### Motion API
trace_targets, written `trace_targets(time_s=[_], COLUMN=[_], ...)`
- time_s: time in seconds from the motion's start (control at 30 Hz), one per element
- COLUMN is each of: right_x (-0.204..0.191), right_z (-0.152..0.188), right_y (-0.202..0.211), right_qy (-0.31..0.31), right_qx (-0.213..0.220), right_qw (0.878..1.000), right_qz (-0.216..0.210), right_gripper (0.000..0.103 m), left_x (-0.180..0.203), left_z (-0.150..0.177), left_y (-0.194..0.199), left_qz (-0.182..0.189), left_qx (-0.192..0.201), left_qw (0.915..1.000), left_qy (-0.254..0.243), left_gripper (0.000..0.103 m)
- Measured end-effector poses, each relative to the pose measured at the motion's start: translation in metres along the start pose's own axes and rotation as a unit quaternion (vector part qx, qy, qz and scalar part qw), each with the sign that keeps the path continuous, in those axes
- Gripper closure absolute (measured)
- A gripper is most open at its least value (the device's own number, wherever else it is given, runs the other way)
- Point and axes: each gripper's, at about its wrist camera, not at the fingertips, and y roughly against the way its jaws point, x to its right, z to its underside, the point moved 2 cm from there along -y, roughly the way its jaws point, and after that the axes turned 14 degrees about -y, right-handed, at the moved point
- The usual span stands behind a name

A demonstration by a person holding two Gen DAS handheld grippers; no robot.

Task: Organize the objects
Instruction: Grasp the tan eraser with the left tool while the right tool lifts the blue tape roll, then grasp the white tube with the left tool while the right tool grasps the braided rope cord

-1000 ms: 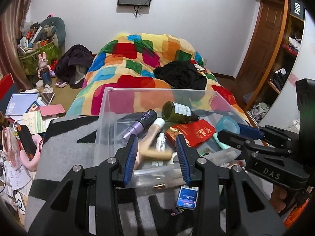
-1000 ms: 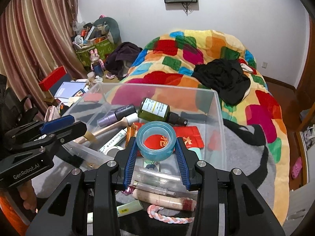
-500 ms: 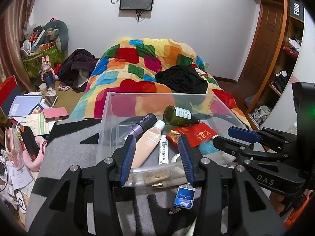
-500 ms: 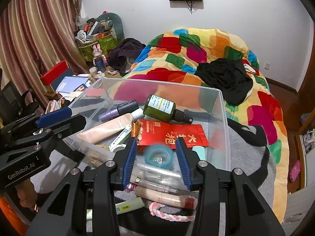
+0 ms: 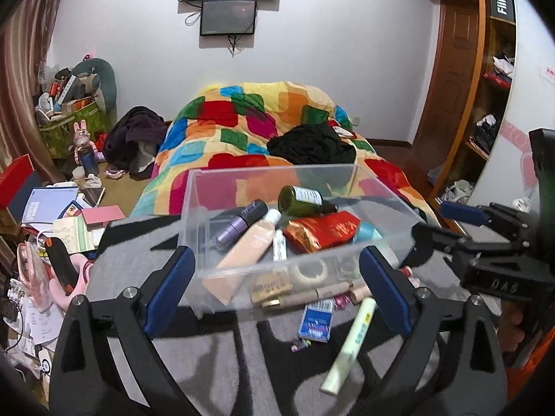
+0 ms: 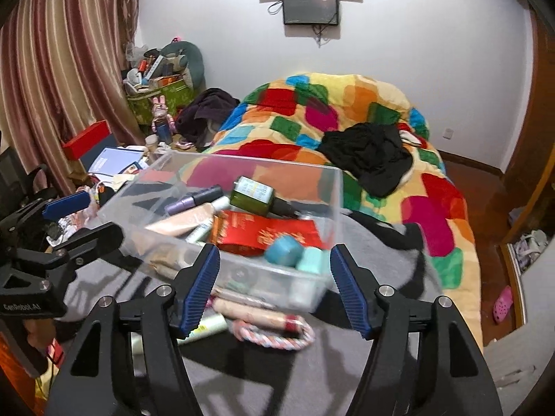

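A clear plastic box (image 5: 270,170) stands on a grey blanket. Inside lie a beige tube (image 5: 249,242), a purple tube (image 5: 239,222), a green bottle (image 5: 301,201), a red packet (image 5: 326,228) and a teal tape roll (image 6: 284,250). My left gripper (image 5: 277,277) hangs just before the box's near wall, jaws opening wide, pads touching nothing. My right gripper (image 6: 275,260) is at the box's near right corner, jaws also opening, nothing gripped. Each gripper shows in the other's view: right gripper (image 5: 451,222), left gripper (image 6: 86,220).
Loose items lie on the blanket in front of the box: a pale green tube (image 5: 350,339), a blue packet (image 5: 317,319), slim tubes (image 5: 312,294), a braided ring (image 6: 274,332). A patchwork duvet (image 5: 263,121) rises behind. Books and clutter (image 5: 52,208) crowd the left.
Both grippers drew back and a little up from the box while their jaws widened. The beige tube left the left gripper and the tape roll left the right; both now lie in the box.
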Motion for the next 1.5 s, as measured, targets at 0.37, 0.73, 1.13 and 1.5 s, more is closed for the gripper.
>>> trace_targets(time_s=[0.37,0.73,1.13,1.5], right_x=[0.035,0.032,0.034,0.024], right_z=[0.045,0.062,0.057,0.047], right_y=[-0.005,-0.039,-0.033,0.005], right_qy=[-0.008,0.026,-0.001,-0.022], right_qx=[-0.054,-0.089,-0.069,-0.030], right_qw=[0.998,0.995,0.997,0.999], right_qz=[0.020,0.038,0.029,-0.002], right_gripper=[0.039,0.053,0.095,0.096], left_x=[0.030,0.063,0.077,0.070], left_z=[0.034,0.067,0.071,0.060], left_y=[-0.006,-0.035,-0.025,0.003], left_qz=[0.061,0.103,0.115,0.099], left_qx=[-0.042,-0.112,-0.087,-0.054], left_qw=[0.9971,0.9870,0.9863,0.9909], left_qy=[-0.018,-0.052,-0.081,-0.072], left_gripper=[0.005,0.044,0.088,0.088])
